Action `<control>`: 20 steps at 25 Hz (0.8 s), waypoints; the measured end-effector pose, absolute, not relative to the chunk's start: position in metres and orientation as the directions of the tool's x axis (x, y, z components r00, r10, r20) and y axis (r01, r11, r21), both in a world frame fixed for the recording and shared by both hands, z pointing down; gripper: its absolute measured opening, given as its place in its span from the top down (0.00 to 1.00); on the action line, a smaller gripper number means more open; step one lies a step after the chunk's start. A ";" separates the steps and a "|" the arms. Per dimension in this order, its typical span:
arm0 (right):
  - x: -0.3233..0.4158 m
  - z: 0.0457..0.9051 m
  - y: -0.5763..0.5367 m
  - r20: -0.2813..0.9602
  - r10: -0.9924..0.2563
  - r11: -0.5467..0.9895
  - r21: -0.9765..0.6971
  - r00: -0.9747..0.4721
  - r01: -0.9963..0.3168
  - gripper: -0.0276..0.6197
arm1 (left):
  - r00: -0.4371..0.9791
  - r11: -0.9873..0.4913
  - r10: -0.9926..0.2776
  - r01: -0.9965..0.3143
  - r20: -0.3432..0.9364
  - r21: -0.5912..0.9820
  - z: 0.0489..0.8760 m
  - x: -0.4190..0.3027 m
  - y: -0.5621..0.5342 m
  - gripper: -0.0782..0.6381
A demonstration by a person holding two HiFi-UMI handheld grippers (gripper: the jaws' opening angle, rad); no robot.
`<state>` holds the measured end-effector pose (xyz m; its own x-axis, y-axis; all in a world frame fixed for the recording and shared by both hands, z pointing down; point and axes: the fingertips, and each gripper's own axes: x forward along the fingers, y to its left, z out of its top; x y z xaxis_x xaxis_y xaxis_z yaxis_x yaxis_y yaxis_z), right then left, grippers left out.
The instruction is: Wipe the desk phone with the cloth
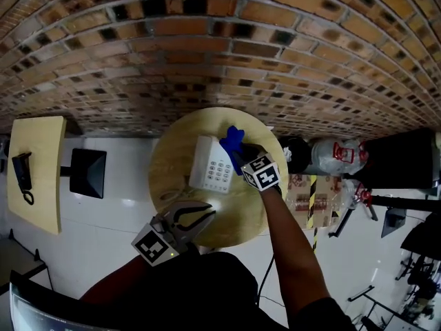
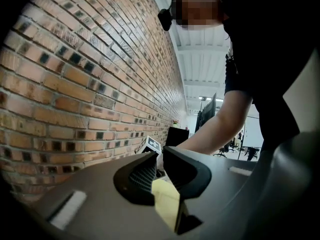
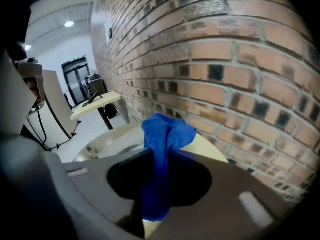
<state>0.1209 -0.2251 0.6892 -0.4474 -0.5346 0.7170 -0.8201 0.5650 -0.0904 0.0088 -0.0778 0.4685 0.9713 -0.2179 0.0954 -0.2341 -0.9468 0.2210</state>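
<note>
Between right tongs (image 3: pixel 157 194), cloth (image 3: pixel 167 131) pinched, near desk phone (image 1: pixel 212 165)

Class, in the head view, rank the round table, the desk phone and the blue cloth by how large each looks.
1. round table
2. desk phone
3. blue cloth, bunched up, so clearly the smallest here

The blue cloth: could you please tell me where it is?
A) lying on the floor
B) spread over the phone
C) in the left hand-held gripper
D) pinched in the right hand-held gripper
D: the blue cloth is clamped between the jaws of the right hand-held gripper.
</note>
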 end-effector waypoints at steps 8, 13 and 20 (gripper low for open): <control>0.064 0.741 -0.215 0.822 -0.354 0.726 -0.059 -0.446 -0.686 0.82 | 0.953 -0.923 -0.283 -0.300 0.104 0.239 0.470 -0.019 -0.085 0.86; 0.024 0.759 -0.122 0.831 -0.238 0.806 -0.120 -0.503 -0.580 0.82 | 0.949 -0.914 -0.292 -0.313 0.114 0.260 0.477 -0.027 -0.088 0.86; 0.013 0.756 -0.083 0.774 -0.269 0.725 -0.229 -0.573 -0.650 0.82 | 0.949 -0.907 -0.299 -0.316 0.103 0.277 0.477 -0.026 -0.091 0.87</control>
<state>0.0133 -0.0830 0.7558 -0.5727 -0.2689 0.7744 -0.6496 0.7250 -0.2287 -0.0265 -0.0912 0.4771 0.9485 -0.2993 0.1034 -0.3165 -0.9071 0.2774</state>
